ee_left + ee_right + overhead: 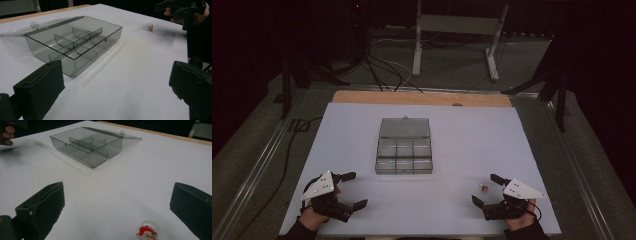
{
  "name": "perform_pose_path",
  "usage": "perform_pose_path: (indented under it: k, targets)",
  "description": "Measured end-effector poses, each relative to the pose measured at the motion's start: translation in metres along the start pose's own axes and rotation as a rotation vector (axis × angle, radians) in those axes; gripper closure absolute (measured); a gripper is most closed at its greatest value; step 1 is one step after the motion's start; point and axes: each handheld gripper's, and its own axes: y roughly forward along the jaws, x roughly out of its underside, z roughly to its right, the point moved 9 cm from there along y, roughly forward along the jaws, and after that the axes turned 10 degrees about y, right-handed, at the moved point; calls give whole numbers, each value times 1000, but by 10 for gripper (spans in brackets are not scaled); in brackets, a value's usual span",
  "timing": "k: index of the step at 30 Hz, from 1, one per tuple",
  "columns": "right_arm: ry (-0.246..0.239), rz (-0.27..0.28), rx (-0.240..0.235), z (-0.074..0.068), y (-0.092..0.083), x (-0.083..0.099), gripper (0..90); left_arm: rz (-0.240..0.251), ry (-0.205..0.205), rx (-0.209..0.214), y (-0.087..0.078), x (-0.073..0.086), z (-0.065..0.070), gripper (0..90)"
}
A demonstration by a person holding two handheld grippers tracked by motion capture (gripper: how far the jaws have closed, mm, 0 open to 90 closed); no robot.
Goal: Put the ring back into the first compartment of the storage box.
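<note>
- Sitting on the white tabletop [462, 130]: one clear box [404, 153], six compartments, lid open
- one tiny Santa ring [146, 233]
- two grippers, left gripper [350, 190] and right gripper [486, 189], jaws wide, holding nothing

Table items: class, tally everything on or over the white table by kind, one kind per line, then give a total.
Hand-held gripper: 2, left, right
Clear compartment box: 1
Santa ring: 1
Total: 4
</note>
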Motion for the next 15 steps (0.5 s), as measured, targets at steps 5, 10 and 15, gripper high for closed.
perform_pose_path:
  k: [5,10,15]
  targets:
    - [-8,-2,-6,-1,1,0,0,-1,-4,1,1,0,0,4]
    - [-18,-2,-9,-3,1,0,0,-3,-1,-2,0,1,-1,4]
    - [-27,-2,-6,-4,1,-1,0,-2,-1,2,1,1,0,4]
